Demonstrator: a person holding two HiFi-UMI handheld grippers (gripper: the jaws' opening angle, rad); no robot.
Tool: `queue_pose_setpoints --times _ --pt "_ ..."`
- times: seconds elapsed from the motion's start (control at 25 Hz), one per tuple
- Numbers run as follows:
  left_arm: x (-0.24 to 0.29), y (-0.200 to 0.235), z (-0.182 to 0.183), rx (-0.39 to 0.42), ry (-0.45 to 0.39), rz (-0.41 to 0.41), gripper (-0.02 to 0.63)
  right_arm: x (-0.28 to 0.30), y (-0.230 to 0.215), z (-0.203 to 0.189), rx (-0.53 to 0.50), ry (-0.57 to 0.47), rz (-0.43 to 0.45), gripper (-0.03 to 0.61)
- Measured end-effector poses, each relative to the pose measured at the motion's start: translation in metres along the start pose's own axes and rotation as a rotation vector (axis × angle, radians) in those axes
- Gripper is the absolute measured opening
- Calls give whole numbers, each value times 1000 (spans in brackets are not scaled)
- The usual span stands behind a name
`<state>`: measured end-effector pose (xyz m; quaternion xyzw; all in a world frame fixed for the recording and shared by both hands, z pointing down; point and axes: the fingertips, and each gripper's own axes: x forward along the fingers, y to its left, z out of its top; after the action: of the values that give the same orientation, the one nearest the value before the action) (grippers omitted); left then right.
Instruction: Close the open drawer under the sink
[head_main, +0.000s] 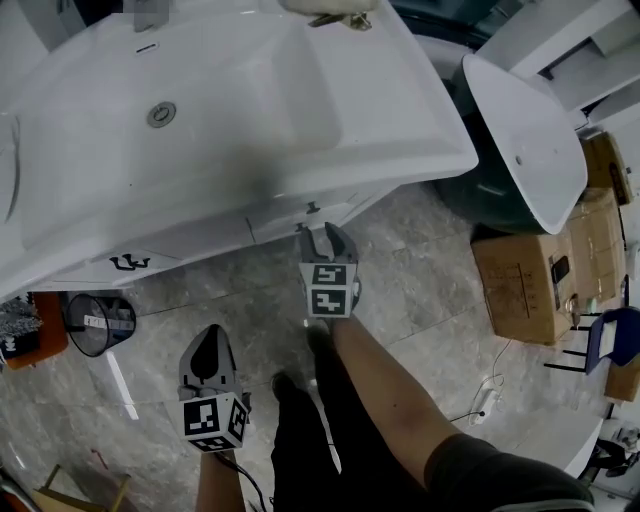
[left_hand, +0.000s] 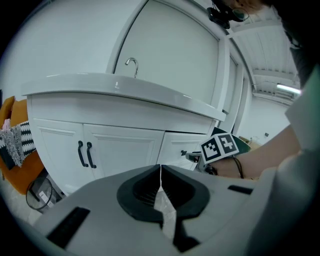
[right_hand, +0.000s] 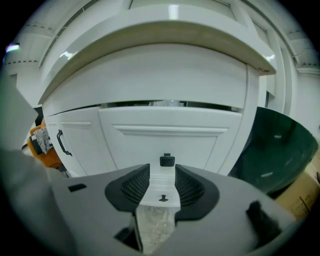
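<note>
The white drawer (right_hand: 167, 137) under the sink (head_main: 230, 110) stands slightly out, with a dark gap along its top edge. Its small black knob (right_hand: 167, 161) sits just beyond my right gripper (right_hand: 162, 175), which is open, the knob in line with the space between the jaws. In the head view that right gripper (head_main: 325, 238) is close to the drawer front (head_main: 300, 212), apart from it. My left gripper (head_main: 208, 338) hangs lower and further back over the floor, shut and empty. In its own view the left gripper (left_hand: 160, 171) faces the cabinet doors (left_hand: 95, 150).
Left of the drawer are two cabinet doors with black handles (left_hand: 84, 154). A dark green basin (head_main: 490, 185) with a white lid (head_main: 530, 150) and cardboard boxes (head_main: 545, 270) stand to the right. A wire bin (head_main: 95, 322) sits at the left on the marble floor.
</note>
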<state>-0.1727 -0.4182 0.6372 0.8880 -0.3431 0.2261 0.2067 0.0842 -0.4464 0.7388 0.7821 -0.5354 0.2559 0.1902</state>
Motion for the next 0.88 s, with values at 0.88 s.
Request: queue_pose_setpoints --times 0.88 --pt "-141 -88 81 66 -107 -110 15 -283 16 75 -54 -158 131 70"
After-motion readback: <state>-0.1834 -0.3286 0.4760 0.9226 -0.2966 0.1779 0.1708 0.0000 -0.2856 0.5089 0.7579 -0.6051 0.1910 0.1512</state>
